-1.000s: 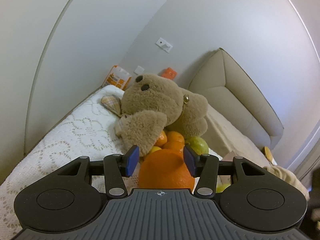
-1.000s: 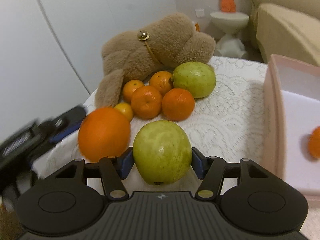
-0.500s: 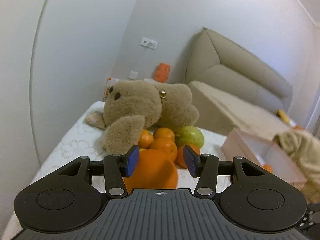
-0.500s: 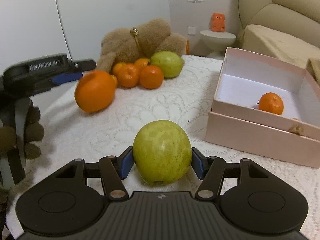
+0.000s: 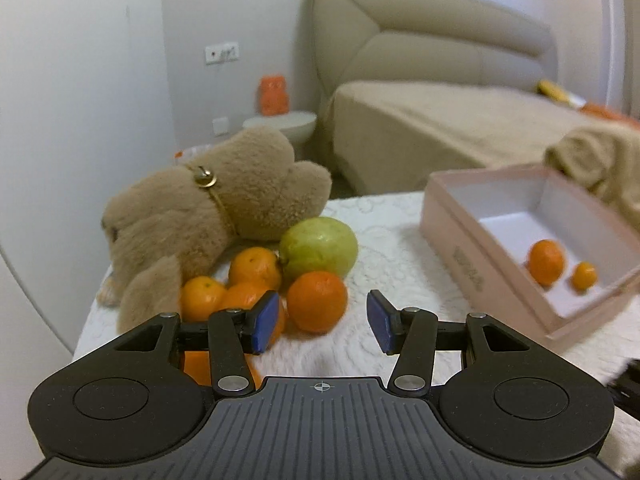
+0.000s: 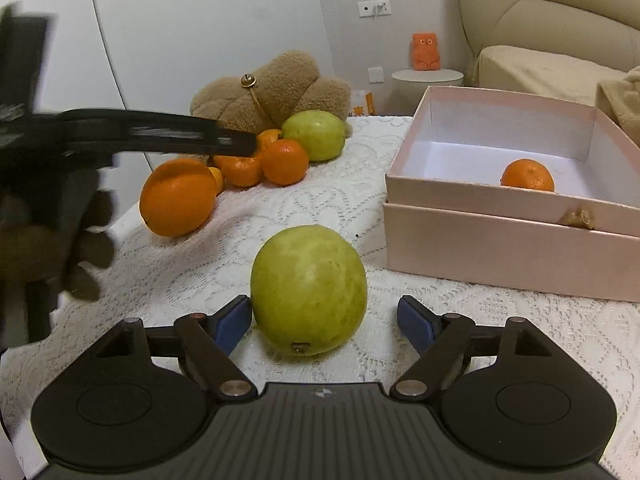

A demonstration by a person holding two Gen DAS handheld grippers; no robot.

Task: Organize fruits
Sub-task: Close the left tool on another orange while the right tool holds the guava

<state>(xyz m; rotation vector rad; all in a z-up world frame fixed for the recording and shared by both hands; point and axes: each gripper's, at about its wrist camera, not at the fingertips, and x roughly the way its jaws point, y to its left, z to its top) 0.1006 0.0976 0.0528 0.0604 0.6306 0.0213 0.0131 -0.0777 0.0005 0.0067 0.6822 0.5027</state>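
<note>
R gripper fingers opening round the green guava, which sits on the bench just short of the pink box, up-right of it. L gripper fingers wide w/ nothing between, nearer the fruit pile by the teddy.

A yellow-green guava sits on a white lace-patterned tabletop. A deep orange orange and smaller orange mandarins lie near a tan plush bear with a gold bell. The box is pale pink outside, white inside. The gripper is black with blue pads.
</note>
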